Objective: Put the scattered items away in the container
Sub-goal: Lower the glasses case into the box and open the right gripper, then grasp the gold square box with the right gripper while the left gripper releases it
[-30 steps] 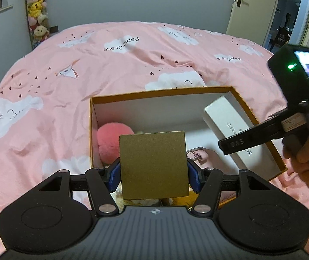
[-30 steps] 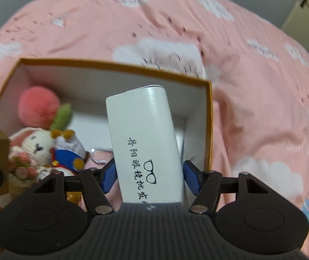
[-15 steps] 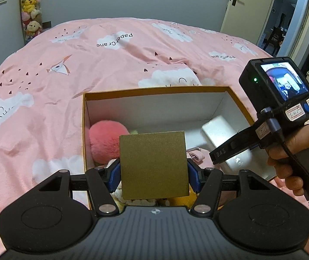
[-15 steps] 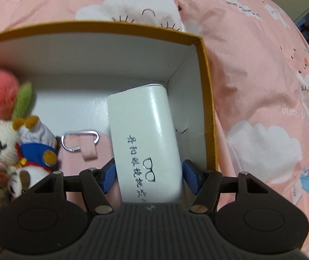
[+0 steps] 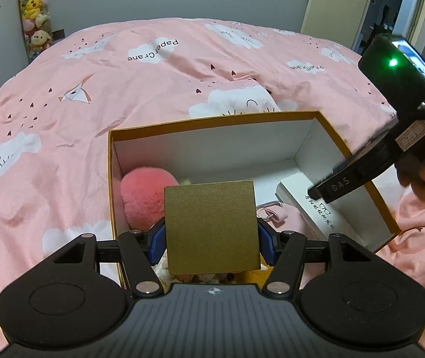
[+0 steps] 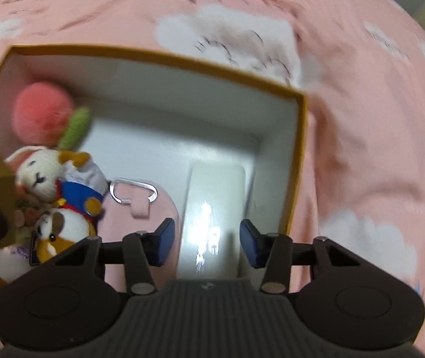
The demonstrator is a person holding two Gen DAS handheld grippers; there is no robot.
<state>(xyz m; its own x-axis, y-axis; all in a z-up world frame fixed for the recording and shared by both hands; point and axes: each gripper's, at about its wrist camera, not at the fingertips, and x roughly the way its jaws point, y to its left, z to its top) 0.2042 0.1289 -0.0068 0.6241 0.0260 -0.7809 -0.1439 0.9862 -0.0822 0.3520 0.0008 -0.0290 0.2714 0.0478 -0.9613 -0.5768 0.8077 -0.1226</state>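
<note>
An open box with orange rim (image 5: pixel 212 120) (image 6: pixel 159 56) sits on the pink bed. My left gripper (image 5: pixel 211 241) is shut on a gold square box (image 5: pixel 211 226), held above the container's near edge. My right gripper (image 6: pixel 206 243) is open above a white glasses case (image 6: pixel 212 217) that lies inside the container along its right wall; the case also shows in the left wrist view (image 5: pixel 308 205). Inside too are a pink plush ball (image 5: pixel 144 197) (image 6: pixel 44 113), small plush dolls (image 6: pixel 60 185) and a pink pouch with a metal clip (image 6: pixel 133 192).
The pink cloud-print duvet (image 5: pixel 153 74) surrounds the container. A hanging row of plush toys (image 5: pixel 33 15) is on the far left wall. A door (image 5: pixel 328 3) stands at the far right.
My right gripper has opened and let go of the white glasses case, which now lies in the container. The right gripper has lifted back. My left gripper still holds the gold box.
</note>
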